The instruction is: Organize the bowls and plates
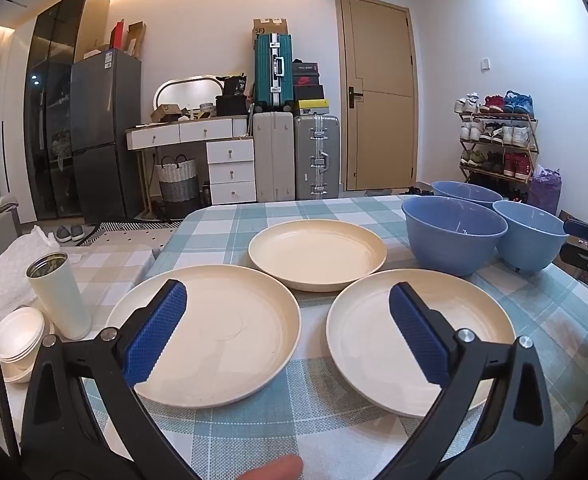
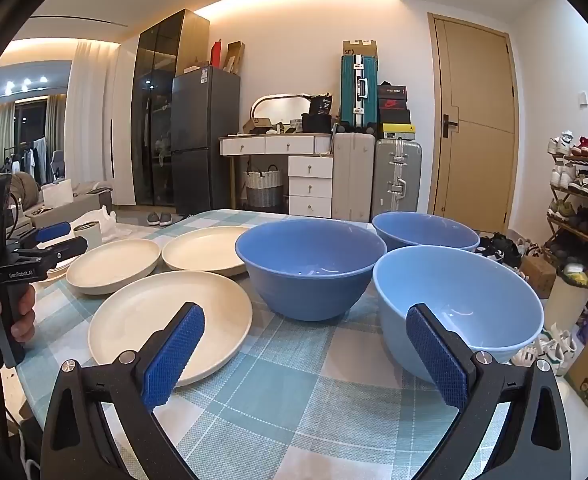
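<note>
Checked tablecloth (image 1: 314, 420) – three cream plates (image 1: 318, 254), three blue bowls (image 2: 312, 266) beside them. Left gripper (image 1: 287, 332) & right gripper (image 2: 306, 360) both hover w/ fingers apart, empty.

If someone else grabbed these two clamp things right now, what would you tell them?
Left gripper: open, empty, hovering over the two near plates.
Right gripper: open, empty, between the near plate and the light blue bowl.
Three cream plates lie apart on the checked tablecloth: near left plate, near one, far plate.
Three blue bowls stand separately: darker bowl, far bowl, light one.
Nothing stacked yet; all plates and bowls remain to be organized.
</note>
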